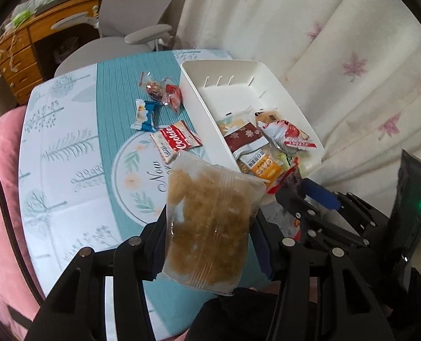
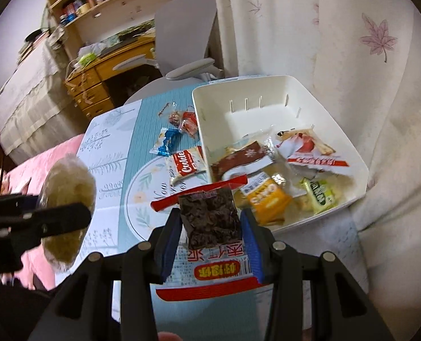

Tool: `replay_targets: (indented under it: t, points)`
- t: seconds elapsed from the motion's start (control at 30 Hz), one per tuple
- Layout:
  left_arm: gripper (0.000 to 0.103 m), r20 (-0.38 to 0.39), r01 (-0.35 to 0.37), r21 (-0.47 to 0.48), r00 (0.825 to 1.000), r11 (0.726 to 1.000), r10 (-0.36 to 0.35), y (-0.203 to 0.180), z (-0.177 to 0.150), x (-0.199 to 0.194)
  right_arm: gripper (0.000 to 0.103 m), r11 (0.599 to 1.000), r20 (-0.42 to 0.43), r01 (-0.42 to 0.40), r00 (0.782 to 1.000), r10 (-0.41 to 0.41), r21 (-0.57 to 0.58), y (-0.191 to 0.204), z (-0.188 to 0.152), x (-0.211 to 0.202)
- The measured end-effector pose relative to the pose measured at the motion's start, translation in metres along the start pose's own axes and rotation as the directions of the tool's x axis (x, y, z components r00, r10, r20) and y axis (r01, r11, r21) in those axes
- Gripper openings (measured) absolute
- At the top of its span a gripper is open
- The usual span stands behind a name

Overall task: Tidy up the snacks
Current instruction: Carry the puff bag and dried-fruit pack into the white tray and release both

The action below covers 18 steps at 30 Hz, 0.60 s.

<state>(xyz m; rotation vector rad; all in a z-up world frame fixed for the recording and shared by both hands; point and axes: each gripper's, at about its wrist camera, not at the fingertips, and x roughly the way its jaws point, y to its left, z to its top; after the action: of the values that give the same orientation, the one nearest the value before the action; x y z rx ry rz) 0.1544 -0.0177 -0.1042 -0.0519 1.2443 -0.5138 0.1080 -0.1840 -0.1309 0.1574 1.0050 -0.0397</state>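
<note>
L hand-held gripper [image 1: 207, 244] pinching clear crumb pkt [image 1: 210, 221]; R hand-held gripper [image 2: 210, 244] pinching red-edged dark pkt [image 2: 210, 221], label only in R view.

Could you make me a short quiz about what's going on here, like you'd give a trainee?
1. True or false: the white bin has no snacks in it.
2. What does the left gripper hold: A) a clear pack of golden-brown crumbly snack, B) the Cookie packet, C) nothing?
3. Fill in: the right gripper is shut on a red-edged pack of ____ snack.

Key:
1. False; several wrapped snacks lie at its near end.
2. A; the Cookie packet lies on the table mat.
3. Dark.
</note>
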Motion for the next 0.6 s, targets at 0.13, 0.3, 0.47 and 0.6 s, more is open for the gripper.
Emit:
replay_targets:
  t: [0.13,0.3,0.47,0.6]
  points:
    - [0.050,0.014,-0.006,-0.056,1.000,0.998,0.007,-0.023,0.007,0.012,0.043,0.996,-0.027,-0.049,0.999,0.047,-0.076,-0.028,0.009,0.001]
    - [0.050,0.052,-0.002,-0.115,0.999,0.993,0.008,-0.051,0.019,0.028,0.043,0.979,-0.040,-0.099,0.995,0.094,-0.181,-0.055,0.022,0.000]
    - [0.050,0.085,0.003,-0.152,0.996,0.988,0.011,-0.077,0.029,0.040,0.043,0.961,-0.031,-0.115,0.993,0.111,-0.251,-0.084,0.034,-0.002]
    - [0.050,0.129,0.007,-0.182,0.992,0.983,0.017,-0.090,0.035,0.047,0.043,0.954,-0.019,-0.126,0.992,0.126,-0.272,-0.102,0.047,0.000]
